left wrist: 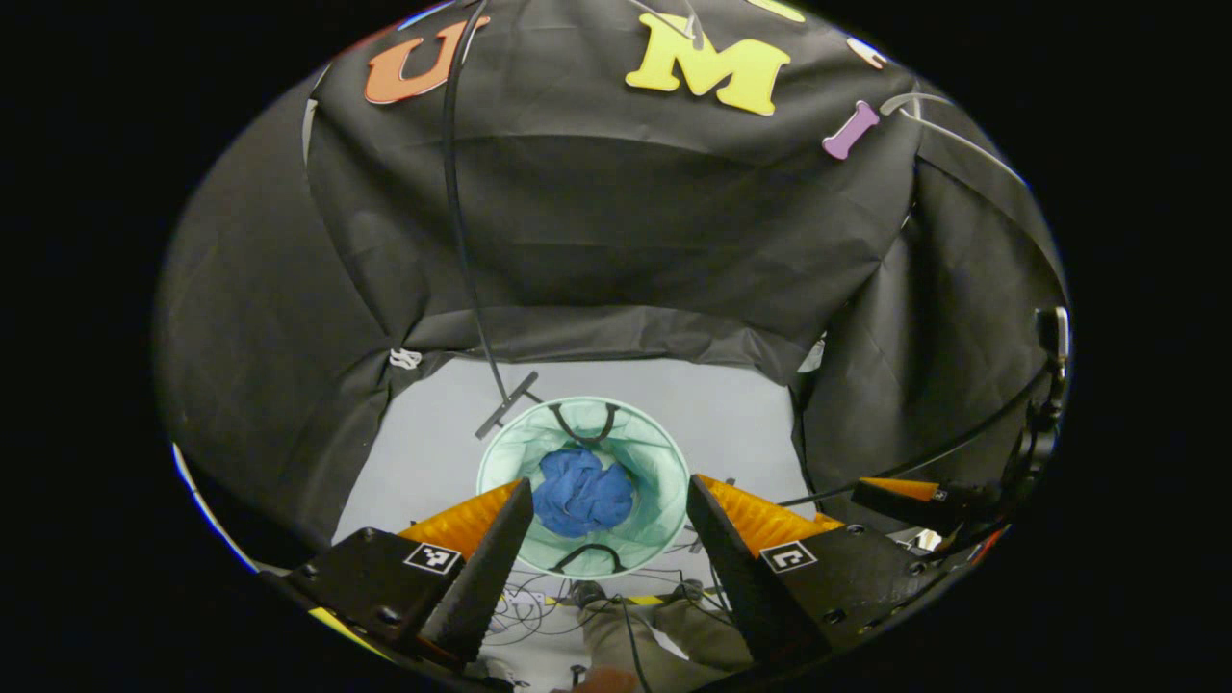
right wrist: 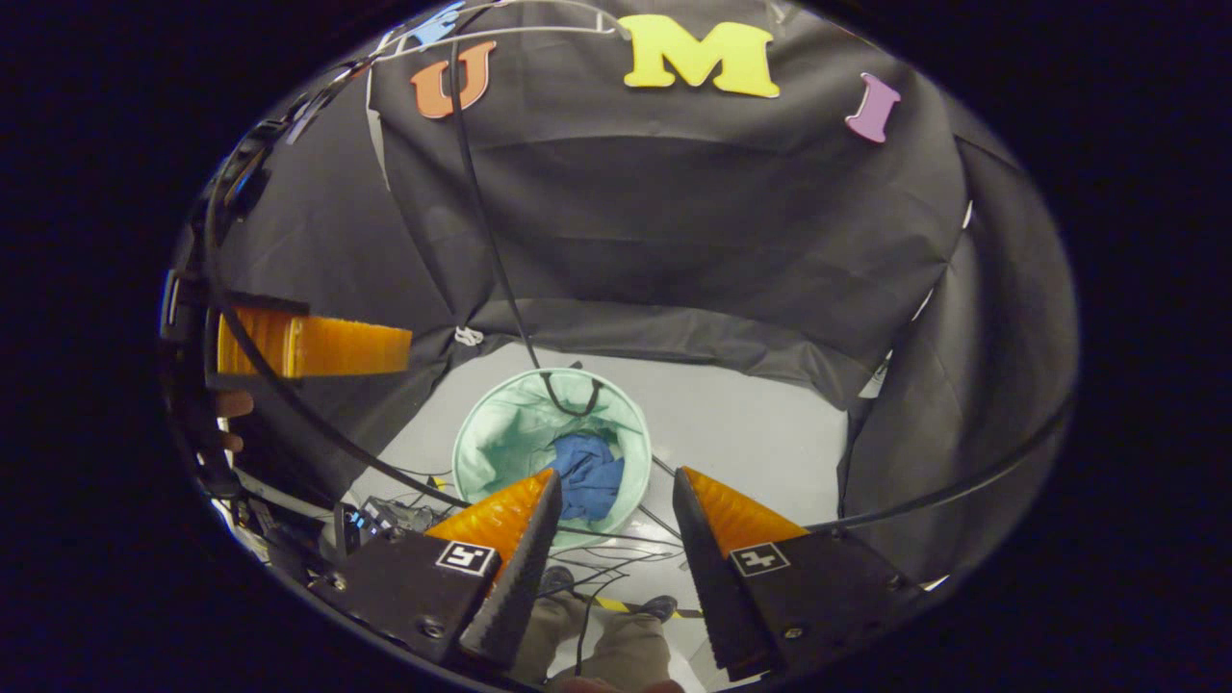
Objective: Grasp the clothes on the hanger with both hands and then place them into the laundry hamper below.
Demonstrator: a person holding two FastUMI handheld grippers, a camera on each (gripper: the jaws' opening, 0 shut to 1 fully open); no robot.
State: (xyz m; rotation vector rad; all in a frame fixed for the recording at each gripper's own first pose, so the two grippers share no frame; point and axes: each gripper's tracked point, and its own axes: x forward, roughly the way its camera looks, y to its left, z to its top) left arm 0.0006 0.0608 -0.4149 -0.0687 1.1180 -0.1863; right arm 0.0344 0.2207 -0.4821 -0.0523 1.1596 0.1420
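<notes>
Evidently the blue clothes (left wrist: 581,496) lie bunched in the green laundry hamper (left wrist: 500,462) at six o'clock below both released, empty grippers, left gripper (left wrist: 609,539) and right gripper (right wrist: 616,539), so lift away clear of the rim, probably task-complete.

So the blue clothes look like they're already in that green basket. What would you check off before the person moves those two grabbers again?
1. Blue clothes inside the green hamper: ok, bunched at the bottom.
2. Nothing draped over the hamper rim: ok in both views.
3. Left gripper let go: ok, fingers apart, nothing between them.
4. Right gripper let go: ok, fingers apart and empty.
5. Hamper upright on the grey floor: ok, its round opening faces up.
6. Cables on the floor near the person's shoes: cannot tell whether they could snag.
</notes>
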